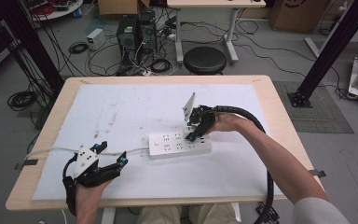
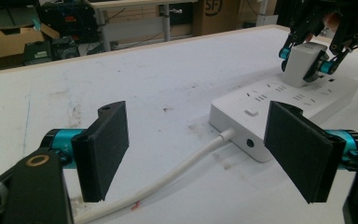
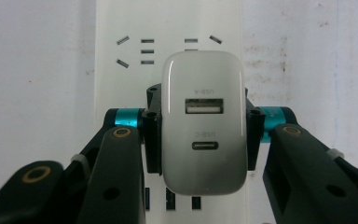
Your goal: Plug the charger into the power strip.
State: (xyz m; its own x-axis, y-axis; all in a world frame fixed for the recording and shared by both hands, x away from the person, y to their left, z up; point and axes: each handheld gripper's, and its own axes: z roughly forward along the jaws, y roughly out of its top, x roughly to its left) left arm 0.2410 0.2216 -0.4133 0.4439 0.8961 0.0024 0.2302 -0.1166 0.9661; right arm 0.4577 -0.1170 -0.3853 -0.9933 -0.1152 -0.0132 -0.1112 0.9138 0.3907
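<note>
Cables, a black stool [image 1: 205, 59] and cardboard boxes crowd the floor beyond a wooden table [image 1: 279, 116] covered by a white mat [image 1: 121, 107]. Near the middle of the mat lies a white power strip [image 1: 168, 145], its white cord [image 1: 42, 151] running off to the left edge. At the strip's right end the right gripper [image 1: 195, 133] reaches down from the far right, its two black jaws clenched on the sides of a white USB charger [image 3: 204, 122] that sits on the strip's top face over a socket. The left gripper [image 1: 112, 156] rests at the near left of the mat, released, its jaws spread wide with the cord passing between them, apart from both pads [image 2: 103, 149]
</note>
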